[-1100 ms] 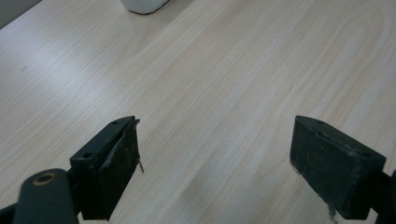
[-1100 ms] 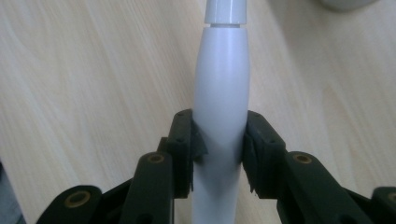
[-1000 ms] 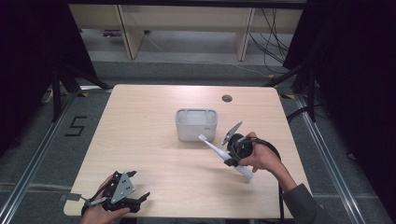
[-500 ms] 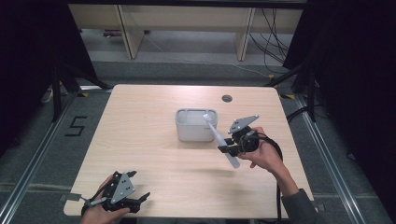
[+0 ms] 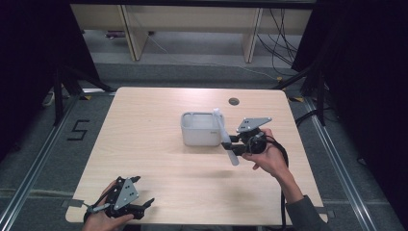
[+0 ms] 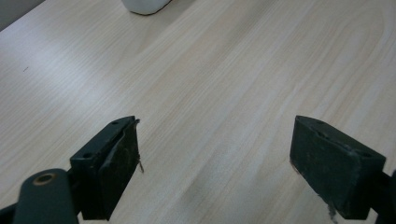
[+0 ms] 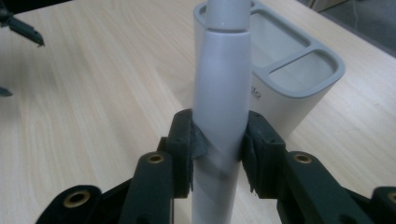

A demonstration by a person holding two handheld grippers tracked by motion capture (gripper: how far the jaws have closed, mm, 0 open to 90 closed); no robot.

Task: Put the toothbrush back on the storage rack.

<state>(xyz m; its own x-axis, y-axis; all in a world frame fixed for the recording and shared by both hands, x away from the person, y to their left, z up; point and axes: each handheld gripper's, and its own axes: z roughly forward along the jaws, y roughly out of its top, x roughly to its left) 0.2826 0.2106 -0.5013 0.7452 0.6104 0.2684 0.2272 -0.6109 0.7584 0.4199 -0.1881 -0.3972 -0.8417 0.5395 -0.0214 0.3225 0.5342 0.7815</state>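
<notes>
A long white-grey handle stands steeply, its top end leaning over the right rim of a white compartmented holder at the table's middle. My right gripper is shut on the lower part of the handle, just right of the holder. In the right gripper view the pads press both sides of the handle, with the holder right behind it. My left gripper rests open near the table's front left edge. Bare wood lies between its jaws, and the holder's base shows far off.
The light wooden table has a round cable hole at its back right. A black cable trails from the right gripper over the person's wrist. Shelving and floor cables lie beyond the table's far edge.
The right gripper has swung the handle from a flat slant to nearly upright and brought its top end to the holder's right rim. The left gripper has stayed put.
</notes>
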